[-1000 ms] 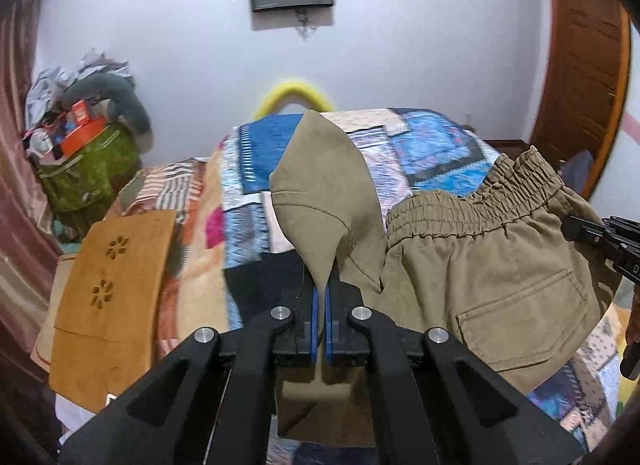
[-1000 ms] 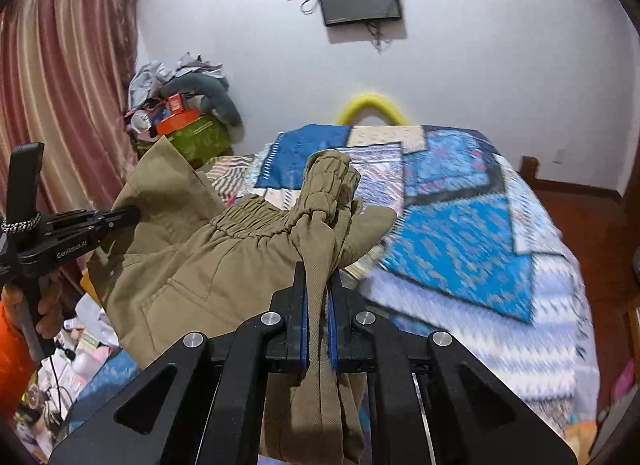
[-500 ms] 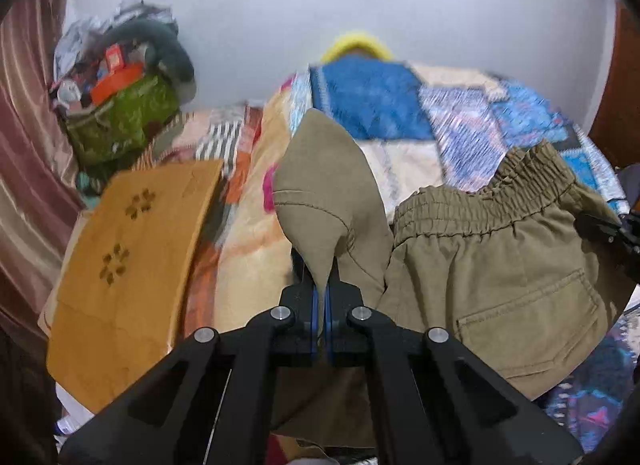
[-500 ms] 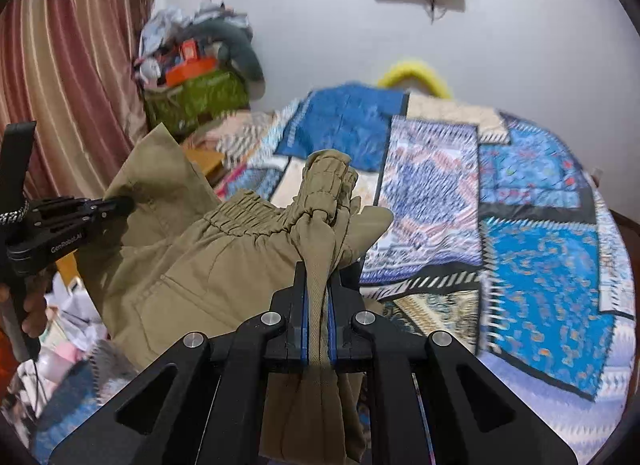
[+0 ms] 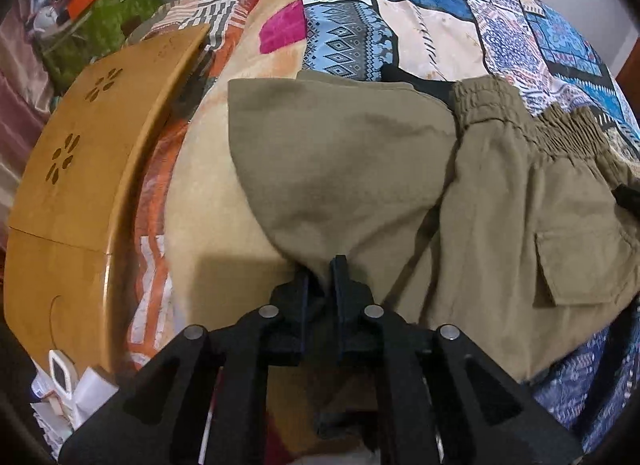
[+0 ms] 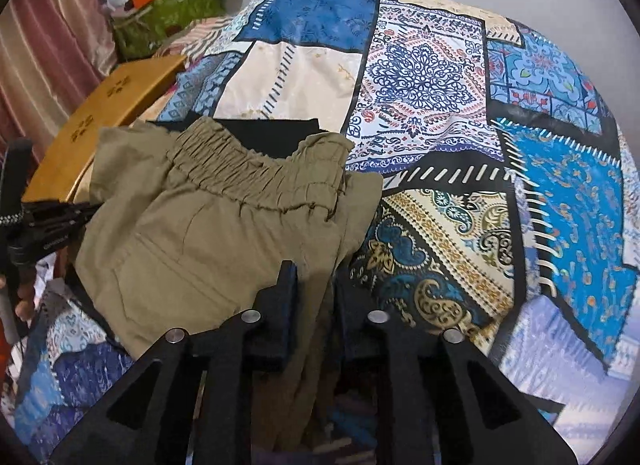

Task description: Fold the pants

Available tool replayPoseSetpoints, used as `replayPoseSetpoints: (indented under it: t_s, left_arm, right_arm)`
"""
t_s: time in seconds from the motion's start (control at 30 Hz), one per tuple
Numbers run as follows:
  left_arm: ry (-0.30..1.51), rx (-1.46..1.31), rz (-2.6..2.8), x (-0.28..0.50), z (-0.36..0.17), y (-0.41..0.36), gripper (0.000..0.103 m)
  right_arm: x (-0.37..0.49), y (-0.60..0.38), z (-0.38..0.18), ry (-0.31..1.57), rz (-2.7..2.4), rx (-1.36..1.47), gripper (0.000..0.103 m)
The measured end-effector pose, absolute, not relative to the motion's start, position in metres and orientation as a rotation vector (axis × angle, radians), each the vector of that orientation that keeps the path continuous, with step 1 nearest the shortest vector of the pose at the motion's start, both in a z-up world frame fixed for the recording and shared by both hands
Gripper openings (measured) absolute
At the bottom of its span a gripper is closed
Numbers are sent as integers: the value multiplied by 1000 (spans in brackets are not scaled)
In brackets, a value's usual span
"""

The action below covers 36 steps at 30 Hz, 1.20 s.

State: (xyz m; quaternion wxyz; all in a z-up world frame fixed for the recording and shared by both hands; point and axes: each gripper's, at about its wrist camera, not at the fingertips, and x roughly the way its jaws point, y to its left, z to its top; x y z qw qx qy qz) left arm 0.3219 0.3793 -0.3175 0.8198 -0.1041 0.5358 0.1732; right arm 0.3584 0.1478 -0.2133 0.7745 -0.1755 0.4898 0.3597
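Releasing: left gripper and right gripper fingers opening, pants cloth still between, on bed. Should back off toward 6 o'clock w/o snagging fabric.

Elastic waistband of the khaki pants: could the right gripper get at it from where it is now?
Probably yes. The right gripper, its jaws opening with pants fabric between them, sits just short of the waistband, which lies exposed on the quilt with nothing over it.

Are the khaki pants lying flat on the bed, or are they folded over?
Folded over. On the pants, a leg end lies back beside the elastic waistband, on the patchwork bedspread.
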Motion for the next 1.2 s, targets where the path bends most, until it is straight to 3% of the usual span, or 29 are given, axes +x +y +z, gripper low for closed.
replayPoseSetpoints:
  t_s: [0.07,0.27,0.67,1.03,1.1,1.2]
  left_arm:
    - [1142,-197,383,315,-308,375,22]
    - [1051,-147,350,282,-250,350,33]
    - [632,-36,255,169,-70,245,61]
    - [322,-4,242,54,17,173,62]
    - [282,1,251,37,23,163,64]
    - [233,-8,262,16,29,153,74]
  right_arm:
    - [349,144,-205,1042,765,-408,23]
    - [313,121,-161,924,773,-409,38]
    - [193,52,-21,568,847,-198,38]
    - [72,3,54,232,886,-84,38]
    - [59,-3,59,201,886,-63,44]
    - [43,-9,64,161,866,-26,67]
